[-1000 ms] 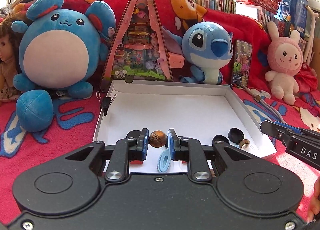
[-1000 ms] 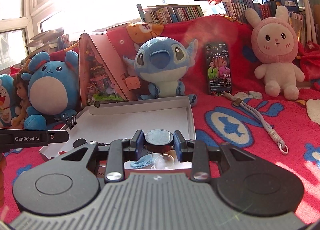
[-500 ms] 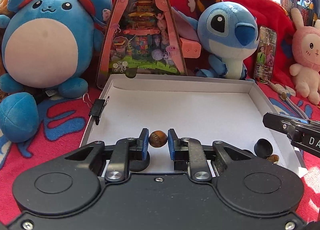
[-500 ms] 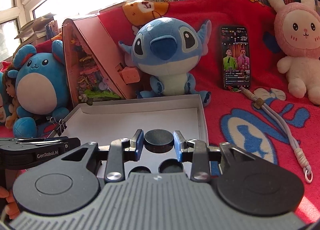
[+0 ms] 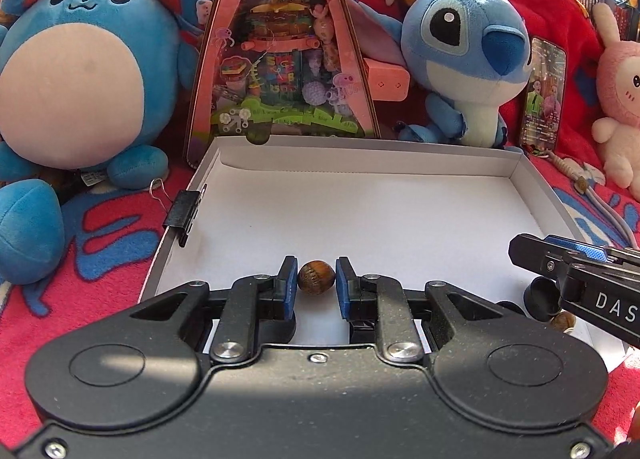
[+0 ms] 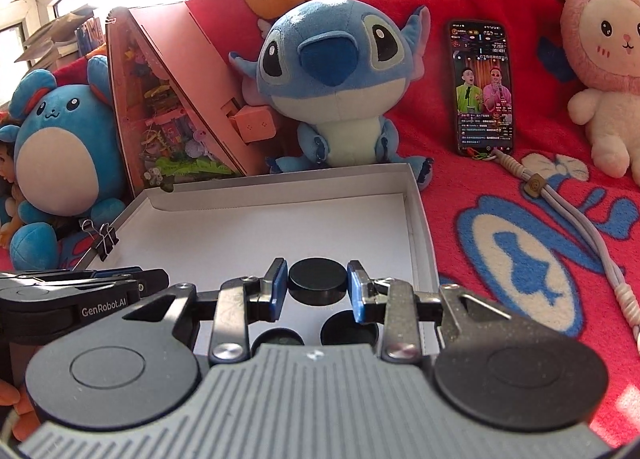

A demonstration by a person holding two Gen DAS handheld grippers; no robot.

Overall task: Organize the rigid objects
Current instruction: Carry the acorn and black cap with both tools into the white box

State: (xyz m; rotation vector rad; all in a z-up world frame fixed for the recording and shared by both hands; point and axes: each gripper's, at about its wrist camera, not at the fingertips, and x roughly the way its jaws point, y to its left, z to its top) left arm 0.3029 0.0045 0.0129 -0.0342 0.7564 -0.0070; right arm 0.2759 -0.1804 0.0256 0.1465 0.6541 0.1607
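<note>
My left gripper (image 5: 316,283) is shut on a brown walnut-like ball (image 5: 316,277), held low over the near part of the white cardboard box (image 5: 360,155). My right gripper (image 6: 318,286) is shut on a black round cap (image 6: 317,282), held over the box (image 6: 416,219) near its right wall. Two more black caps (image 6: 349,333) lie in the box below it. In the left wrist view the right gripper (image 5: 576,271) shows at the right, with a black cap (image 5: 540,297) and a small brown nut (image 5: 562,321) under it.
A black binder clip (image 5: 182,215) grips the box's left wall. Behind the box stand a blue round plush (image 5: 80,71), a pink triangular toy case (image 5: 284,59), a Stitch plush (image 5: 464,59), a phone (image 6: 482,87) and a pink bunny plush (image 6: 604,59). A grey lanyard (image 6: 588,235) lies on the red blanket.
Both grippers have moved forward over the box, still holding the ball and the cap. The blue comb-like item and other small pieces near the front have dropped out of view.
</note>
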